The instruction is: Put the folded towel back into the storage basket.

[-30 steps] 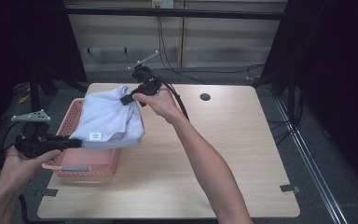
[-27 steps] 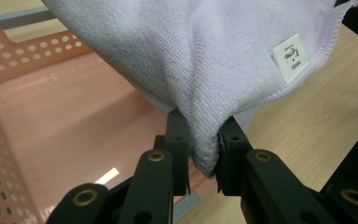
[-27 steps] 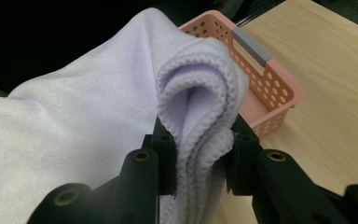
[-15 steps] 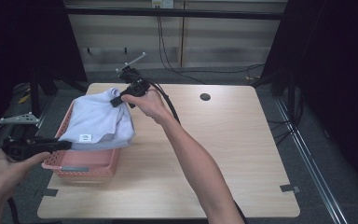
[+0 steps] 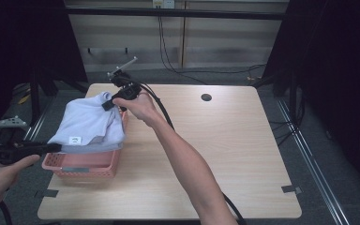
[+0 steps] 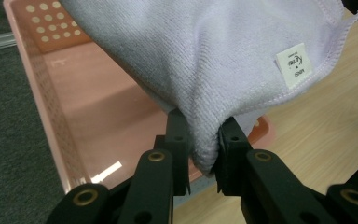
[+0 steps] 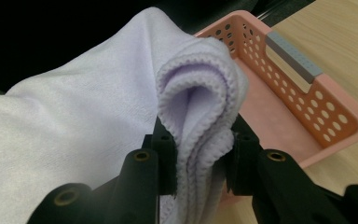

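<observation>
At the far left of the high view we see the left hand-held gripper (image 5: 56, 147), level at the near-left edge of the desk (image 5: 225, 154), its jaws pinched on a near corner of the pale lilac towel (image 5: 91, 124). In the left gripper view that corner (image 6: 205, 154) is squeezed between the two black pads, a white label (image 6: 294, 65) sewn near the hem. The towel hangs spread over the pink basket (image 5: 82, 165), which sits on the left part of the desk, its floor bare (image 6: 107, 121) under the cloth. Further right, the right hand-held gripper (image 5: 108, 105) clamps the far corner, folded thick between its pads (image 7: 200, 135). To the right, a dark round hole (image 5: 206, 97) marks the desk.
</observation>
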Demonstrator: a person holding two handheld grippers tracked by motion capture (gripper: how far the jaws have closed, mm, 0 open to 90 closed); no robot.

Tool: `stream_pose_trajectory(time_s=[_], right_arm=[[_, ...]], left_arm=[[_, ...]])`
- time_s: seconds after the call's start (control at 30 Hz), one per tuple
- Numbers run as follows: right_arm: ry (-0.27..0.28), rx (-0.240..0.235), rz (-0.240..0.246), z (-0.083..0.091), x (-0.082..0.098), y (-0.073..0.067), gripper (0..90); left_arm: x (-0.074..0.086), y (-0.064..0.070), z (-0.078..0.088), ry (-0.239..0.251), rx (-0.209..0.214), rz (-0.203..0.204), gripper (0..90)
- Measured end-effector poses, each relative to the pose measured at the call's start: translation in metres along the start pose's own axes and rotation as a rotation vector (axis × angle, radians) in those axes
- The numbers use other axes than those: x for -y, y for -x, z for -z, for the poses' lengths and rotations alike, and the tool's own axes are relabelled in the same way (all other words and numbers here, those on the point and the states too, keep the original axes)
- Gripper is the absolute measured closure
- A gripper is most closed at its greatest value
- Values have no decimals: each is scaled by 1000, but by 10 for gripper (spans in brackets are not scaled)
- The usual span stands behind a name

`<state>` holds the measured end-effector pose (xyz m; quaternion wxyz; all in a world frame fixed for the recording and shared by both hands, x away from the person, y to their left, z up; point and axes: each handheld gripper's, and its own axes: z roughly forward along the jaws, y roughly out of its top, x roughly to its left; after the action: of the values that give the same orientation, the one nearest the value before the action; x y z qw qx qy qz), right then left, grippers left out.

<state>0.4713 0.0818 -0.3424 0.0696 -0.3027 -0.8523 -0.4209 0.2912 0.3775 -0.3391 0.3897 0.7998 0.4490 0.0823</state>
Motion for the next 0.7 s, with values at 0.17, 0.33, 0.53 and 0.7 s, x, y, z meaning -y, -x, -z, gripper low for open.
stream_pose_trajectory(time_s=[0.17, 0.33, 0.53, 0.7], right_arm=[[5, -18, -7, -9, 0, -2, 698], [1, -20, -10, -20, -1, -4, 698], [2, -14, -20, -31, 1, -5, 698], [1, 4, -32, -44, 5, -4, 697]], left_arm=[[4, -6, 5, -3, -11, 20, 781], [9, -12, 7, 2, -27, 33, 782], [18, -20, 2, -15, -45, 49, 782], [24, -27, -2, -27, -69, 79, 782]])
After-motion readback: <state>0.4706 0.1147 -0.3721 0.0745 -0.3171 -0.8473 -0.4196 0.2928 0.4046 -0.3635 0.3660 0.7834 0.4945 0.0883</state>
